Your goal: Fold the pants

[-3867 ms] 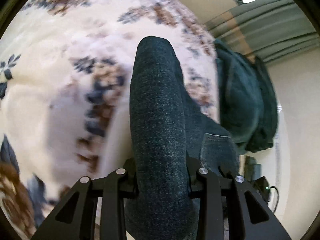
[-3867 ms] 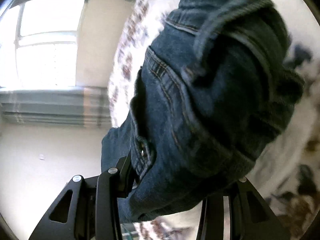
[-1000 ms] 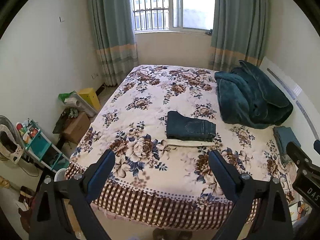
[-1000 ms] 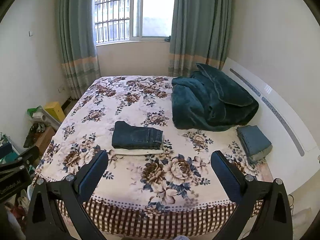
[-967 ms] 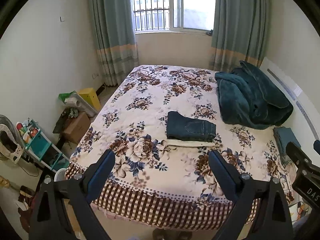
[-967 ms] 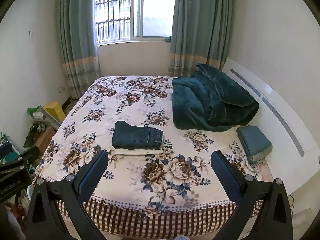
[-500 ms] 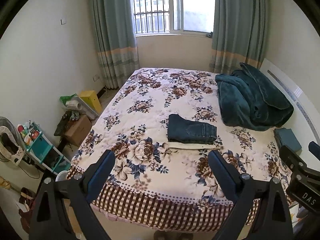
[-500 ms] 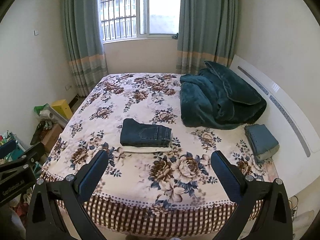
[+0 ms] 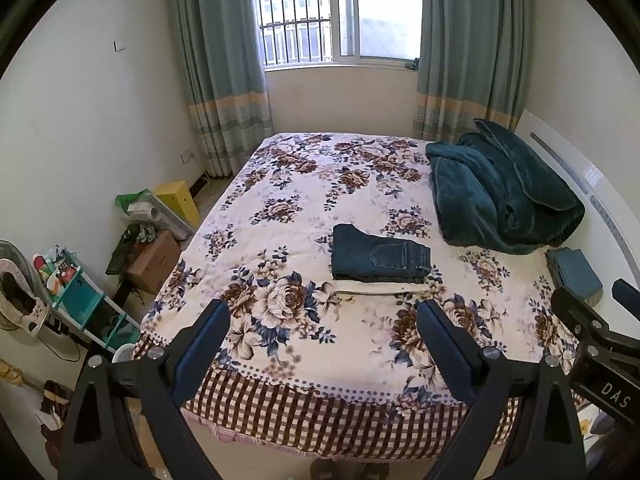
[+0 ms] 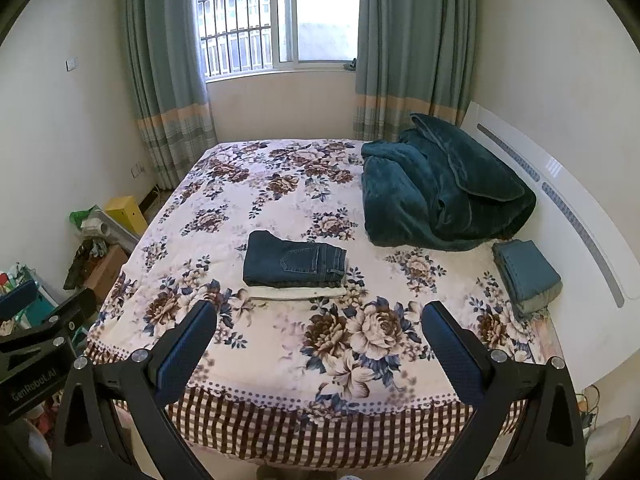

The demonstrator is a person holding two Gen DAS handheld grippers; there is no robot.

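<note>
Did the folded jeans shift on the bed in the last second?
No. The folded jeans sit atop the same white garment, same spot among the bedspread flowers.

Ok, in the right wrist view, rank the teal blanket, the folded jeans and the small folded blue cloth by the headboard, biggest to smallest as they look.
1. Teal blanket, clearly largest.
2. Folded jeans.
3. Small folded blue cloth, smallest, though fisheye distortion near the edge makes the gap with the jeans unsure.
</note>
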